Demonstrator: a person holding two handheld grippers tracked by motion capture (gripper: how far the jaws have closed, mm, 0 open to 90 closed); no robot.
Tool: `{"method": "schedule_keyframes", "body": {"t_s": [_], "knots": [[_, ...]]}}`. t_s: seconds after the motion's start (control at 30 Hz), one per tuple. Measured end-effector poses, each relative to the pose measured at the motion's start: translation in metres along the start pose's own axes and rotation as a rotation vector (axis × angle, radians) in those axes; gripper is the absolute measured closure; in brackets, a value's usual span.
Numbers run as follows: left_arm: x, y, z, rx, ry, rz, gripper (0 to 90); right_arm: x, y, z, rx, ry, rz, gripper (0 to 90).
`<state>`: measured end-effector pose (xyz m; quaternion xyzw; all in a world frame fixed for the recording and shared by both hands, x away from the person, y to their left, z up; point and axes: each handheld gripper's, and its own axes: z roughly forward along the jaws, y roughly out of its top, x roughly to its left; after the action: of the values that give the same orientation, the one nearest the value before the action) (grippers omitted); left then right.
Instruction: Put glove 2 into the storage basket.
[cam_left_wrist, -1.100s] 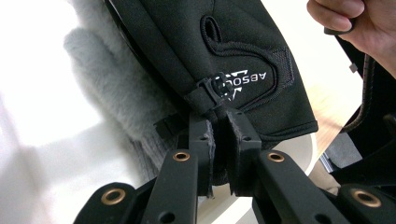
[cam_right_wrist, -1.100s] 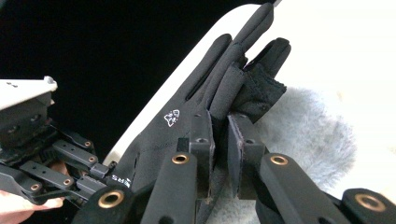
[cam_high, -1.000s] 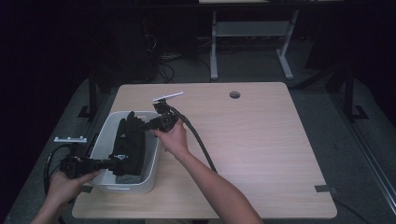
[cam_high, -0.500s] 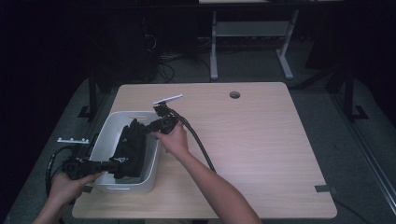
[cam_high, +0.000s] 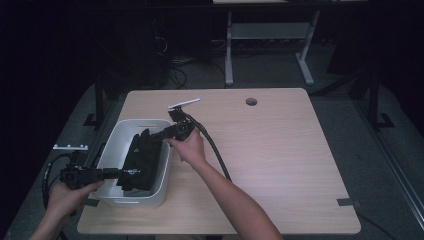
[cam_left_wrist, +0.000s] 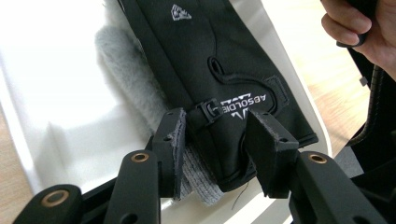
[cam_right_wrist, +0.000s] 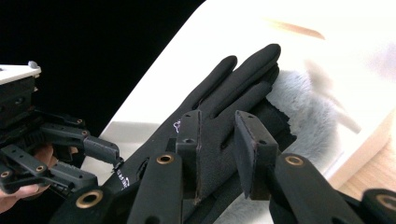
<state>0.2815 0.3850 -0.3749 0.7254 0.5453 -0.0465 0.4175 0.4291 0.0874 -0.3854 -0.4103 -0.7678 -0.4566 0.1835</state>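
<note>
Both grippers' jaws have just been opening since the earlier frames, releasing the black glove (cam_left_wrist: 219, 70), which lies inside the white plastic bin (cam_high: 112, 150). Printed on its cuff: "AESOLDIE", partly hidden. Grey fleece lining (cam_right_wrist: 308, 107) shows beneath it. Left gripper (cam_left_wrist: 212, 140) straddles the cuff, pads clear; right gripper (cam_right_wrist: 217, 149) straddles the fingers, unclenched.

Tub (cam_high: 112, 150) at desk's (cam_high: 280, 165) left edge, gloves (cam_high: 142, 160) in tub, left tongs (cam_high: 117, 173) at near end, right tongs (cam_high: 159, 135) at far end
</note>
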Motion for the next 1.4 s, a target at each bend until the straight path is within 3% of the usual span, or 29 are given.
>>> {"method": "schedule_keyframes", "body": {"t_s": [0.43, 0.73, 1.4], "knots": [[-0.020, 0.017, -0.007, -0.045, -0.026, 0.045, 58.2, 0.000, 0.005, -0.031, -0.050, 0.028, -0.006, 66.3], [-0.029, 0.023, -0.001, -0.041, -0.045, 0.067, 57.9, -0.001, 0.003, -0.051, -0.071, 0.041, -0.007, 63.5], [-0.055, 0.041, 0.019, -0.026, -0.089, 0.118, 55.3, -0.009, 0.001, -0.099, -0.128, 0.024, 0.001, 61.1]]}}
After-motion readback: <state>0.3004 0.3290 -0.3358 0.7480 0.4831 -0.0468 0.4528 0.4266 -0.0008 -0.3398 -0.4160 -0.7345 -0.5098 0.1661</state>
